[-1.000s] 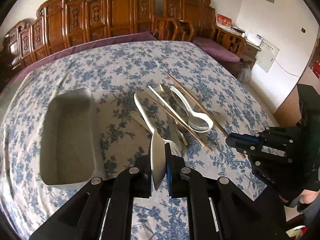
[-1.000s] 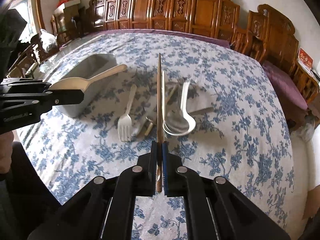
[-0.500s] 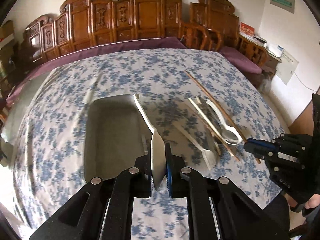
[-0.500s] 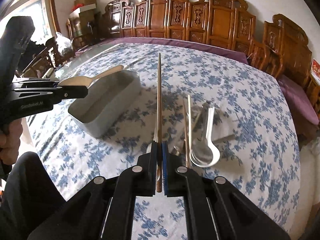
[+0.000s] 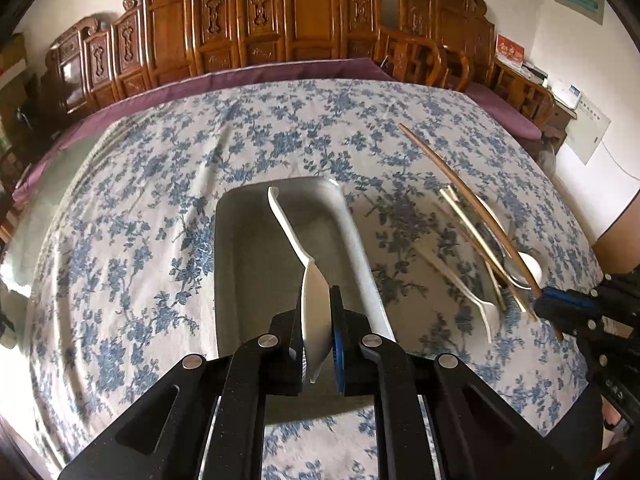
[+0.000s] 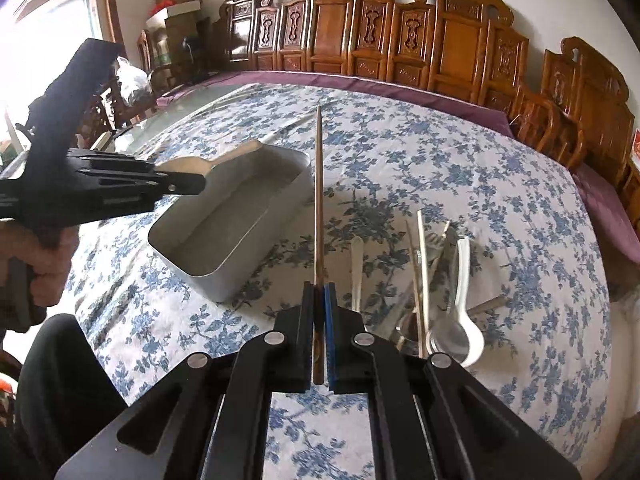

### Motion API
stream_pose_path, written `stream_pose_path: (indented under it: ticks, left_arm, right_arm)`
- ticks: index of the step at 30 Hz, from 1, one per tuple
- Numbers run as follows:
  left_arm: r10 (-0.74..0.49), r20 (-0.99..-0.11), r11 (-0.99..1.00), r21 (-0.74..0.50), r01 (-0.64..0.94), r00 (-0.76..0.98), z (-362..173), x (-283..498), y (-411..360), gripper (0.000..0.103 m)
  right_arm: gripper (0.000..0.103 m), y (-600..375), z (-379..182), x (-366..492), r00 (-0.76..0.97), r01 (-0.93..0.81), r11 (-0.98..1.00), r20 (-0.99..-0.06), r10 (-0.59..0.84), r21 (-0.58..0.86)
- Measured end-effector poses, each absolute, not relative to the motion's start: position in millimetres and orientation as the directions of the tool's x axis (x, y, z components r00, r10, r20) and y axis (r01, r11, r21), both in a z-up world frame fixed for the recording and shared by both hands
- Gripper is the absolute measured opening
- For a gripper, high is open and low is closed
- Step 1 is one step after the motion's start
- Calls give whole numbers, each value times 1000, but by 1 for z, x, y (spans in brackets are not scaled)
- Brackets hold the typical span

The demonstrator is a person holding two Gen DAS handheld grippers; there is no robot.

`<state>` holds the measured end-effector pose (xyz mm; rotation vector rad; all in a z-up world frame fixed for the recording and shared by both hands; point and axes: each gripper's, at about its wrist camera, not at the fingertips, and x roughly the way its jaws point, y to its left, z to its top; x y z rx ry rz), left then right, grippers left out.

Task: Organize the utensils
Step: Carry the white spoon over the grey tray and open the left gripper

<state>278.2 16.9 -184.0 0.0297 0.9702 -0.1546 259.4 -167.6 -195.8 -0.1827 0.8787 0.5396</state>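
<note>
Currently left gripper (image 5: 318, 320) has its jaws clamped on the bowl end of a pale plastic spoon (image 5: 308, 276), handle pointing forward and up over the metal tray (image 5: 248, 264). Spoon sits above the tray's open interior, not touching it as far as the left wrist view shows. In the right wrist view the same spoon (image 6: 208, 164) sticks out of the left gripper (image 6: 192, 184) over the tray's (image 6: 224, 276) far-left end.

Right gripper (image 6: 319, 312) jaws are pinched tight on a single brown chopstick (image 6: 318, 200), which runs straight ahead from the jaws, tip raised above the counter (image 6: 440, 160), passing just right of the tray's near corner. From the left wrist view that chopstick (image 5: 460, 184) angles up and away from the right gripper (image 5: 560, 304).

Loose utensils remain in a pile on the floral cloth right of the tray: a white ceramic spoon (image 6: 464, 312), a metal spoon (image 6: 448, 336), a pale plastic fork (image 5: 460, 280), and pale chopsticks (image 6: 420, 264), overlapping each other. Exact stacking order in the pile is hard to tell.

Carved wooden chairs (image 6: 400, 40) line the far side of the counter.
</note>
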Motion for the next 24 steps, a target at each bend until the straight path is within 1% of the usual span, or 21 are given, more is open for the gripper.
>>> stream_pose_path:
  ticks: [4, 5, 6, 8, 10, 13, 14, 16, 19, 24]
  left_arm:
    - [-126, -835, 988, -57, 143, 536, -200, 290, 22, 10]
    - [-129, -838, 988, -60, 145, 531, -202, 292, 23, 15]
    - [-132, -837, 987, -63, 146, 531, -203, 293, 24, 19]
    - [-132, -831, 987, -61, 147, 540, -201, 293, 27, 31]
    - [-128, -823, 988, -59, 141, 554, -196, 291, 32, 40]
    - [-112, -817, 991, -49, 125, 566, -189, 287, 43, 44]
    - [-100, -815, 993, -42, 114, 570, -187, 285, 48, 48]
    - [-73, -807, 995, -22, 93, 586, -182, 281, 60, 53]
    - [-34, -801, 998, 4, 61, 598, -176, 273, 80, 56]
    - [-1, -793, 1000, 15, 22, 609, -168, 264, 106, 62]
  right_arm:
    - [6, -154, -203, 262, 498, -529, 846, -783, 373, 66]
    - [6, -149, -205, 263, 492, -533, 843, -786, 375, 68]
    - [6, -146, -206, 264, 490, -536, 842, -787, 375, 68]
    - [6, -140, -207, 266, 484, -539, 839, -788, 379, 72]
    - [6, -134, -208, 268, 480, -541, 837, -789, 384, 79]
    - [6, -123, -209, 272, 467, -546, 833, -792, 393, 91]
    - [6, -120, -210, 273, 463, -548, 831, -793, 396, 95]
    - [6, -110, -211, 277, 451, -549, 829, -796, 404, 110]
    - [6, -98, -212, 280, 439, -546, 828, -799, 412, 127]
    - [6, -72, -216, 286, 419, -546, 827, -810, 409, 135]
